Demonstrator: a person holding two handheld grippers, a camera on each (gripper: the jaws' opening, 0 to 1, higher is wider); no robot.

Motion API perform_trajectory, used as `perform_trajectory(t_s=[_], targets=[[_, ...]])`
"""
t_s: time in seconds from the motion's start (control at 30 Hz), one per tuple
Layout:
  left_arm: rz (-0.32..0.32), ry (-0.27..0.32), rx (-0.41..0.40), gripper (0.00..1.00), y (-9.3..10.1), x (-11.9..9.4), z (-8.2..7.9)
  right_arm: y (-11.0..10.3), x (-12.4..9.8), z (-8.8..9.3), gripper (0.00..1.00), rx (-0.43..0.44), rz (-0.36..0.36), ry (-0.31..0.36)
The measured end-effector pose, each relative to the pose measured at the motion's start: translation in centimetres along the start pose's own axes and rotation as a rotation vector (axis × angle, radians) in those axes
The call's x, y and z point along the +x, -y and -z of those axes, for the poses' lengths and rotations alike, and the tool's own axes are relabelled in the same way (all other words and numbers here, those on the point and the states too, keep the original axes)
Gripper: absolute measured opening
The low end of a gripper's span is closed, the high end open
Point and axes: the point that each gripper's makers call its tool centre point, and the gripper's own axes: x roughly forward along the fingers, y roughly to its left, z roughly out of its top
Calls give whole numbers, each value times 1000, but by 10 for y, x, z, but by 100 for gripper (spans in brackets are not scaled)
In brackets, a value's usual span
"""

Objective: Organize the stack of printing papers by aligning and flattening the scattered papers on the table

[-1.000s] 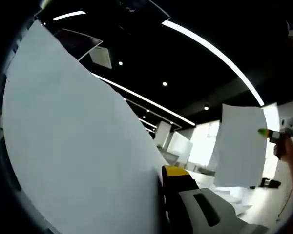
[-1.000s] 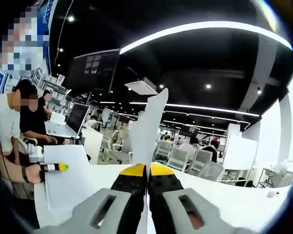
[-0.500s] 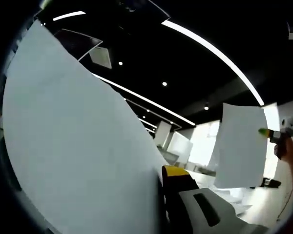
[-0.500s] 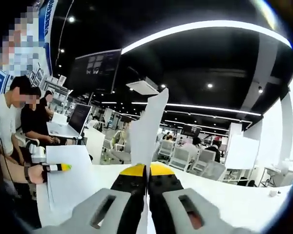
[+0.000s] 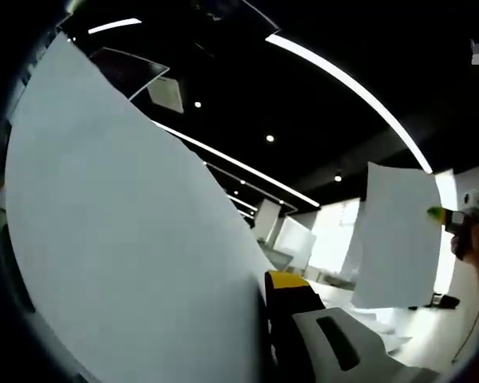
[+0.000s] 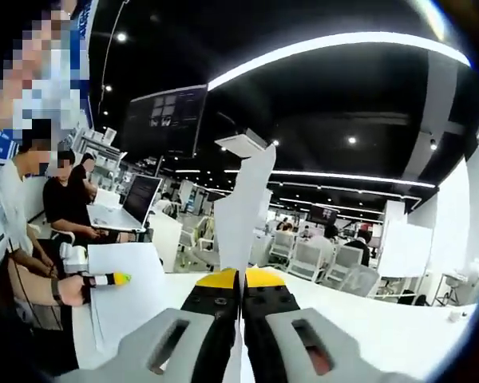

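1. Pinching one sheet of paper (image 6: 243,211) edge-on, the right gripper (image 6: 241,279) has its jaws closed — held above the white table (image 6: 367,323).
2. Left gripper (image 5: 265,281) clamps a second sheet (image 5: 128,255), raised upright.

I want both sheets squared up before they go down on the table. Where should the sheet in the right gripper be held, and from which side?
Keep to the edge. The right gripper already pinches the sheet at its lower edge, jaws shut flat on both faces. Paper is thin and floppy, so coming edge-on works best, probably near the middle of that edge.
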Motion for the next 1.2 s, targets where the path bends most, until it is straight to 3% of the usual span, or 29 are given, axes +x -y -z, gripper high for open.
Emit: perform_trajectory(t_s=[0.17, 0.37, 0.73, 0.83, 0.97, 1.2], targets=[[-1, 0, 5, 11, 0, 0, 0, -4, -5, -4, 0, 33, -30, 15], [-3, -9, 10, 11, 0, 1, 2, -17, -5, -9, 0, 207, -162, 39], [-3, -9, 8, 11, 0, 1, 1, -15, -5, -5, 0, 239, -165, 25], [-4, -9, 8, 11, 0, 1, 1, -24, -7, -8, 0, 271, -224, 42], [-2, -9, 6, 11, 0, 1, 1, -30, -10, -14, 0, 378, -300, 78], [-2, -8, 6, 11, 0, 1, 1, -31, -12, -15, 0, 432, -338, 93]])
